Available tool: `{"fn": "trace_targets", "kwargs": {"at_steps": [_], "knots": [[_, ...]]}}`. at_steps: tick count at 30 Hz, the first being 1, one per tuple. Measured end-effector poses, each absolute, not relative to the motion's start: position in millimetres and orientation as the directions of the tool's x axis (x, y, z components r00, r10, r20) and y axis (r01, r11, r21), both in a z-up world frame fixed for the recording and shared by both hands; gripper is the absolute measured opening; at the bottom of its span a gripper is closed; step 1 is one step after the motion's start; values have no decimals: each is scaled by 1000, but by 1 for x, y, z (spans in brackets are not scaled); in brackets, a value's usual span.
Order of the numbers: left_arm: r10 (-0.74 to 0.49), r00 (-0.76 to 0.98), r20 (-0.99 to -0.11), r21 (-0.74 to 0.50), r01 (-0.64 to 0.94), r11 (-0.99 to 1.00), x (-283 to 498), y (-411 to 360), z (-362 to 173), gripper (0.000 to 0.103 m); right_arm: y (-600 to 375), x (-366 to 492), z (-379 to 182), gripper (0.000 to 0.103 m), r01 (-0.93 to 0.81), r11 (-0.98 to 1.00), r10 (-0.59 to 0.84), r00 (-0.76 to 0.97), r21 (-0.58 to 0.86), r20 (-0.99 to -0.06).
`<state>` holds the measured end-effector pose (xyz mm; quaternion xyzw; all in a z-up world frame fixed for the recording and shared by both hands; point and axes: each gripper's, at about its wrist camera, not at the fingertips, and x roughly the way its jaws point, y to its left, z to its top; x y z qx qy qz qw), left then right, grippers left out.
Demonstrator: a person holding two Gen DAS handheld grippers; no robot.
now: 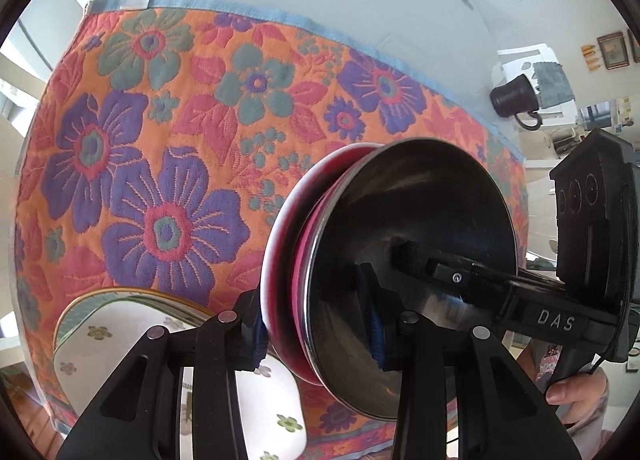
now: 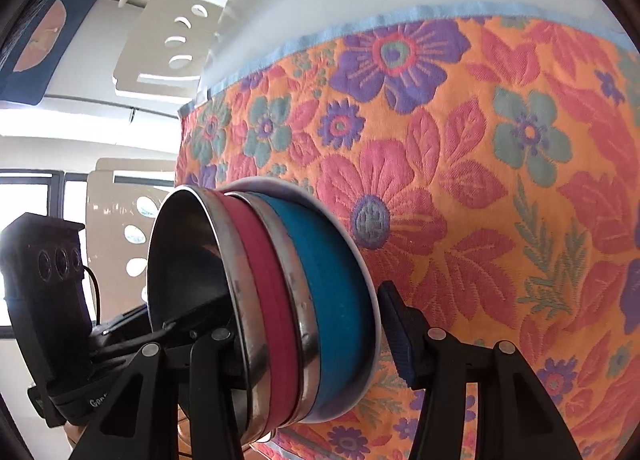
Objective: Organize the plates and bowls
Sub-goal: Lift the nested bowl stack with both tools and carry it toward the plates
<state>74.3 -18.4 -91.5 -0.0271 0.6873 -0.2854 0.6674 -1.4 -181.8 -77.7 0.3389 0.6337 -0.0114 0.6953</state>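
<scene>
Both hand-held grippers are clamped on the same nested stack of bowls (image 1: 400,280), tipped on its side above the floral cloth (image 1: 160,140) covering the worktop. The left hand-held gripper (image 1: 320,336) has its blue pads across the stack's rim, one inside the dark steel bowl (image 2: 192,260), one on the outside. The right hand-held gripper (image 2: 312,332) grips from the other side, its right pad against the white rim next to the blue bowl (image 2: 336,280) (a red-banded bowl (image 2: 264,300) sits between the steel and blue ones). A white flowered dish (image 1: 120,360) lies on the cloth just beside the left gripper. A dark mug (image 1: 514,100) stands well apart.
</scene>
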Motion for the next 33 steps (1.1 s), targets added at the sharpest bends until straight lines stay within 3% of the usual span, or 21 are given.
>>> {"fn": "trace_targets", "kwargs": {"at_steps": [19, 33], "knots": [[-449, -2, -894, -429, 302, 852, 61, 53, -37, 34, -109, -7, -21, 51, 458, 778, 397, 172, 430, -901], [-449, -40, -893, -442, 270, 855, 52, 132, -61, 34, -28, -2, -41, 51, 405, 827, 393, 77, 389, -916]]}}
